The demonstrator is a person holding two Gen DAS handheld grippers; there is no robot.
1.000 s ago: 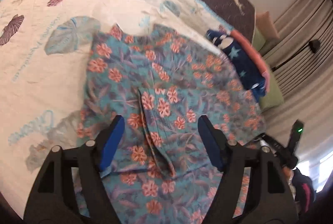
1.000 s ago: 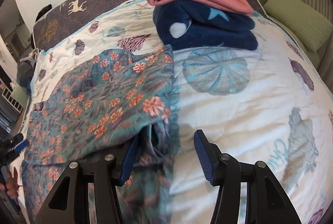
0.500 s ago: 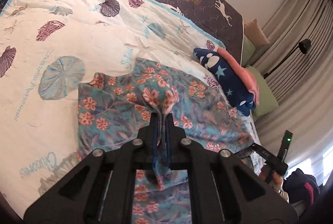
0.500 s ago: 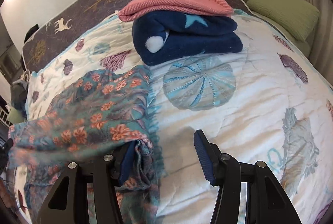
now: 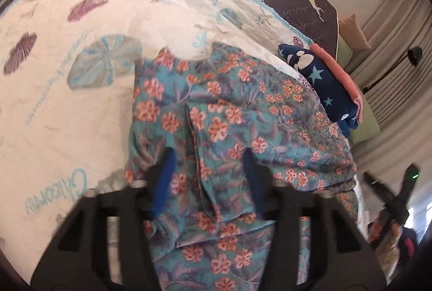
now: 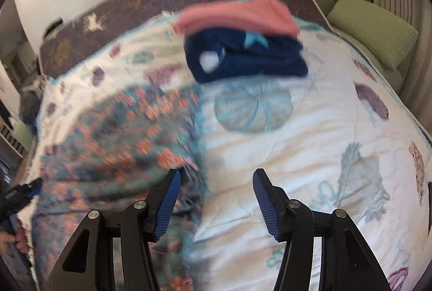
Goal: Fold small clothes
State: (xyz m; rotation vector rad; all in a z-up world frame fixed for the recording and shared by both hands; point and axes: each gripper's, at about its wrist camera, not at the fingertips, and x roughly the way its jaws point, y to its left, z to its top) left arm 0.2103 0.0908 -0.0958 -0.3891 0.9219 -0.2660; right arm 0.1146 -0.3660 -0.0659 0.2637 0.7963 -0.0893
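Observation:
A teal garment with orange flowers [image 5: 229, 123] lies partly folded on the white seashell quilt [image 5: 67, 101]. My left gripper [image 5: 209, 183] is open just above its near part, with a raised fold of cloth between the blue pads. In the right wrist view the garment [image 6: 121, 145] lies blurred at the left. My right gripper [image 6: 216, 199] is open and empty at the garment's right edge, its left pad [image 6: 167, 199] beside the cloth.
A folded stack, a navy star garment [image 6: 243, 58] with a pink one [image 6: 237, 15] on top, sits at the far side of the bed; it also shows in the left wrist view [image 5: 321, 85]. Green pillows [image 6: 372, 31] lie to the right, by the curtains.
My left gripper shut on a fold of the floral garment, lifted it, and has now opened and let it drop. My right gripper stayed open and shifted slightly; its view is now blurred.

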